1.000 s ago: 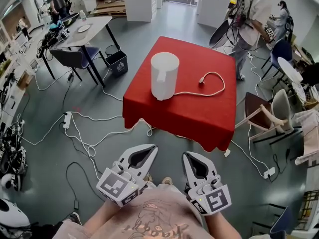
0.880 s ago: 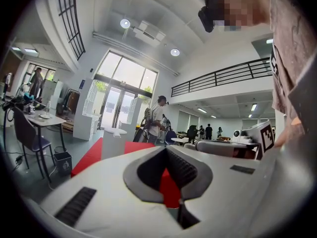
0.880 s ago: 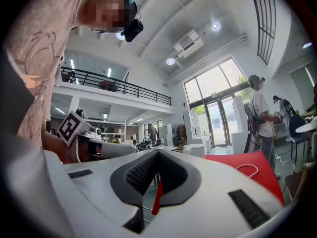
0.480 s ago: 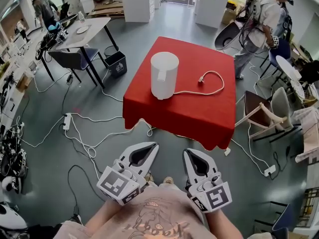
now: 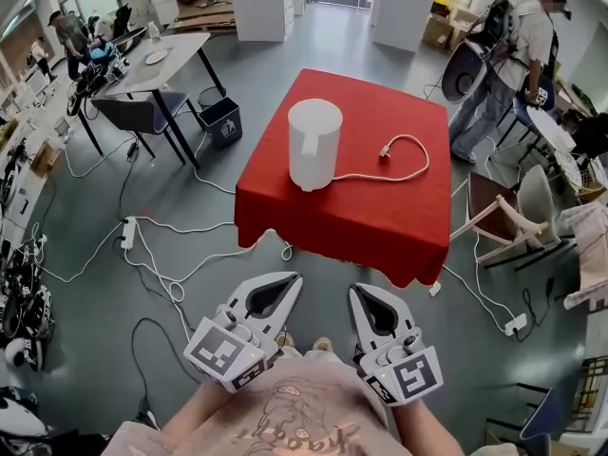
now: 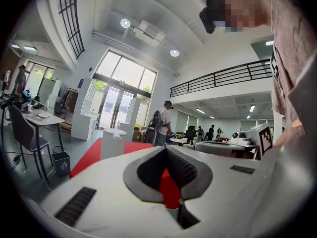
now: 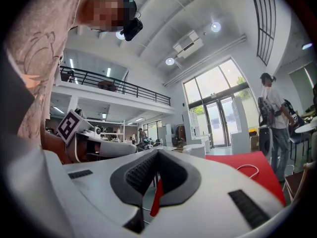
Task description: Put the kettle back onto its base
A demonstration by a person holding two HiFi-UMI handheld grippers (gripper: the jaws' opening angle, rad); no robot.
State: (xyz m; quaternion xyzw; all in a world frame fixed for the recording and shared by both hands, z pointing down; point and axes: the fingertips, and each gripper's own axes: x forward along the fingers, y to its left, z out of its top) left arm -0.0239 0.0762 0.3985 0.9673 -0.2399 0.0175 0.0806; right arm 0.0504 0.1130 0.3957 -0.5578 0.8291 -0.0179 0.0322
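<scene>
The kettle (image 5: 313, 145) looks like smooth, matt white plastic. The bench cloth (image 5: 380, 207) is matt red. The cord (image 5: 404, 160) is smooth and white. The left tongs (image 5: 293, 280) and right tongs (image 5: 354, 293) are matt white plastic, with black ribbed pads (image 6: 185, 170). The floor (image 5: 190, 207) is smooth and grey.

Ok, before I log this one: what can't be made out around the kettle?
What it stands on: in the head view the kettle covers whatever is under it; only the cord shows at its foot.
Kettle's bottom: in the left gripper view, hidden behind the left gripper.
Right gripper view: kettle outside the frame; only the red table and cord show.
</scene>
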